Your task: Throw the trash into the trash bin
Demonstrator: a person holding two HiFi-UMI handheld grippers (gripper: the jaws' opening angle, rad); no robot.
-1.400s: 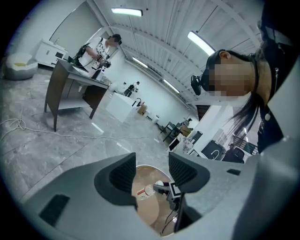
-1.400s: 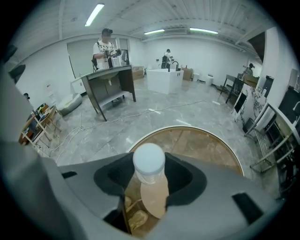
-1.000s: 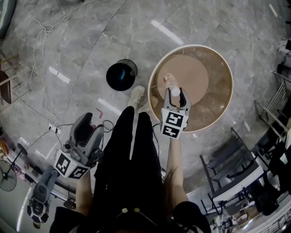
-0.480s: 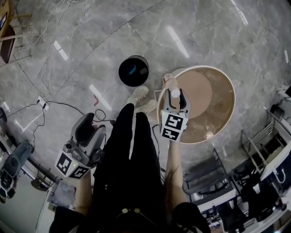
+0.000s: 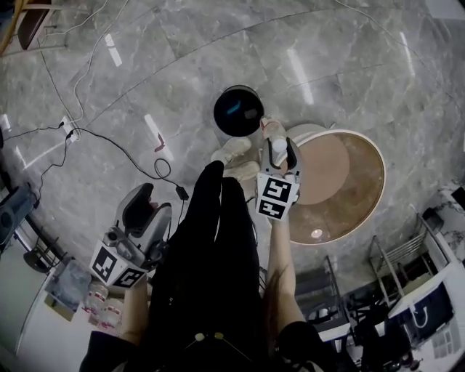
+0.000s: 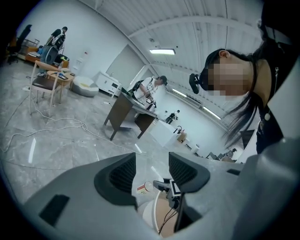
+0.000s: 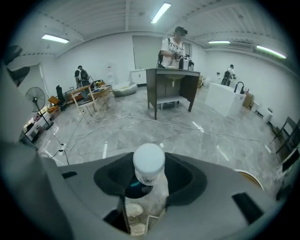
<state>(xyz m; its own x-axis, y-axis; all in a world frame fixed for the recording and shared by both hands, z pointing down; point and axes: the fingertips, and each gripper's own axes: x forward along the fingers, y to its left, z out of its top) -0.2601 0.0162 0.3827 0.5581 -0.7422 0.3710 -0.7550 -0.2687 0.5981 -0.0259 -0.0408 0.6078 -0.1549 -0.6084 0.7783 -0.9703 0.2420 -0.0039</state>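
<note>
**Bottle gripped next to the bin**

Head view: the right tongs (image 5: 279, 152) grasp a clear bottle (image 5: 273, 132) with a white cap. It sits just beside the black trash bin (image 5: 238, 110) on the grey floor (image 5: 145, 65), at the rim of the round counter (image 5: 360, 200). The left tongs (image 5: 139, 212) hang by the person's leg, well apart from both.

Left gripper view: the left tongs (image 6: 152, 169) are released, with nothing between them.

Right gripper view: the right tongs (image 7: 149, 180) are clenched on the bottle (image 7: 149, 161). The trash bin (image 7: 133, 189) shows dark just behind the cap.

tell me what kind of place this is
Probably an open lab or workshop-style office: loose cables across the polished stone floor, a tall work desk with a person at it, strip ceiling lights.
</note>
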